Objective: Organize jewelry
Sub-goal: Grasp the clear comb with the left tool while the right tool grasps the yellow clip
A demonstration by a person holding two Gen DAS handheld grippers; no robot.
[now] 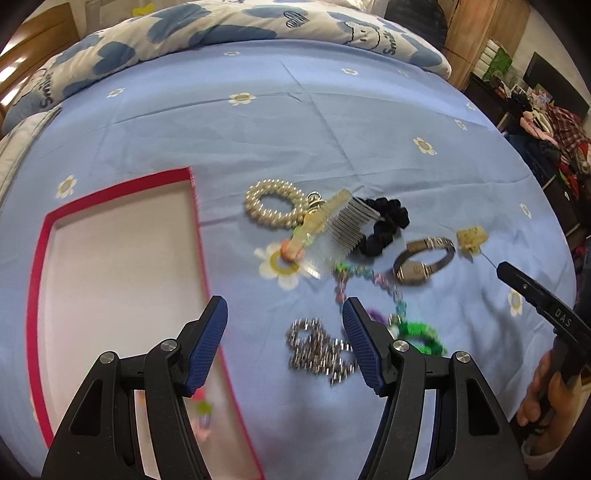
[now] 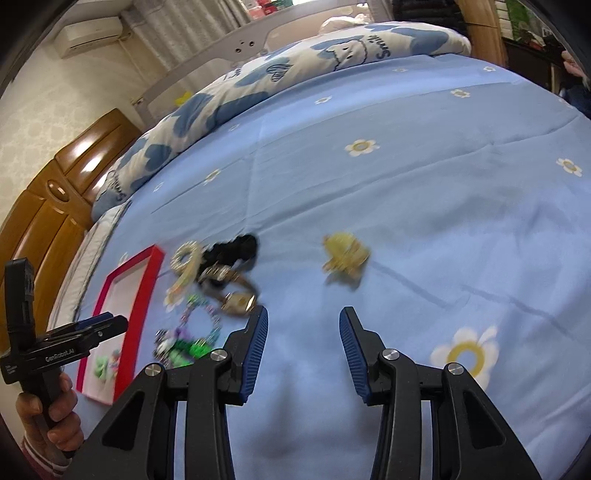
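Observation:
Jewelry lies on a blue flowered bedsheet. A red-rimmed box (image 1: 37, 280) with a white floor sits at the left and holds a small colourful item (image 1: 203, 413). To its right lie a pearl bracelet (image 1: 275, 205), a hair comb (image 1: 332, 221), a black scrunchie (image 1: 388, 225), a watch (image 1: 421, 260), a gold clip (image 1: 471, 238), a coloured bead chain (image 1: 369, 280), a green piece (image 1: 424, 336) and a silver chain (image 1: 317, 349). My left gripper (image 1: 286, 317) is open and empty above the box edge and silver chain. My right gripper (image 2: 303, 321) is open and empty, short of the gold clip (image 2: 345, 258).
A folded blue-and-white quilt (image 1: 221, 22) lies along the far side of the bed. A wooden cabinet (image 2: 48, 206) stands at the left. Clothes and shelves (image 1: 554, 133) are off the bed's right edge. The box also shows in the right wrist view (image 2: 133, 295).

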